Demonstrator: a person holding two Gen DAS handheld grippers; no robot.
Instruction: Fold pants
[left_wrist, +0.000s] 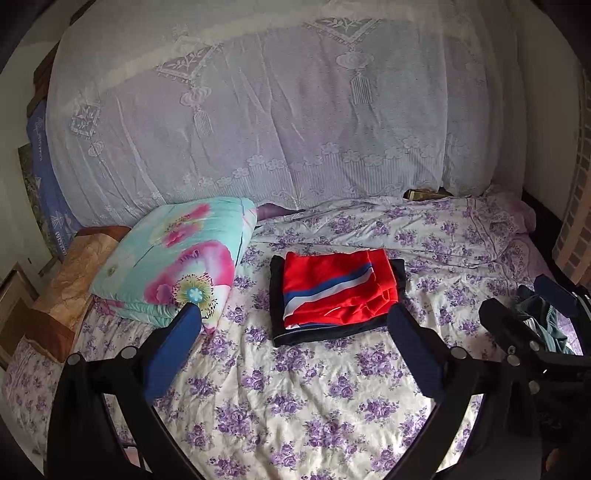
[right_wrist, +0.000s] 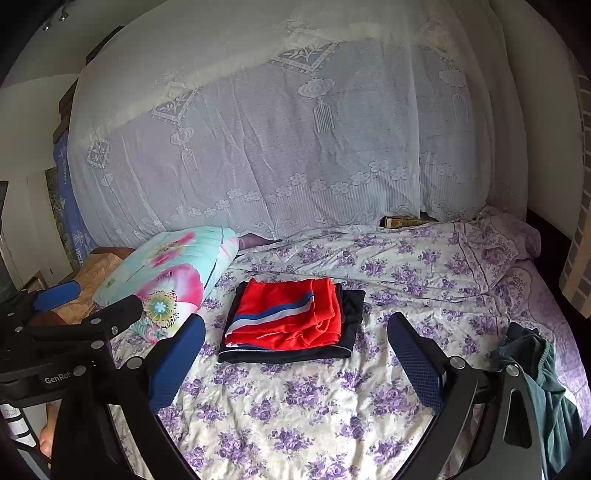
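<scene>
A folded stack lies mid-bed: red pants with a blue and white stripe (left_wrist: 332, 291) (right_wrist: 288, 317) on top of folded dark navy pants (left_wrist: 325, 334) (right_wrist: 352, 306). My left gripper (left_wrist: 293, 319) (right_wrist: 92, 299) hovers open just in front of the stack, holding nothing. To its right, my right gripper (right_wrist: 295, 323) (left_wrist: 524, 297) is also open and empty, facing the same stack. Crumpled teal-green pants (left_wrist: 550, 328) (right_wrist: 535, 373) lie on the sheet at the right, beside the right gripper's outer finger and not between the fingers.
The bed has a purple-flowered sheet (left_wrist: 295, 406) (right_wrist: 295, 406). A folded turquoise and pink quilt (left_wrist: 177, 258) (right_wrist: 173, 269) sits left of the stack, a brown bundle (left_wrist: 77, 269) beyond it. A lace net (left_wrist: 277, 129) hangs behind. A flowered pillow (left_wrist: 480, 229) lies far right.
</scene>
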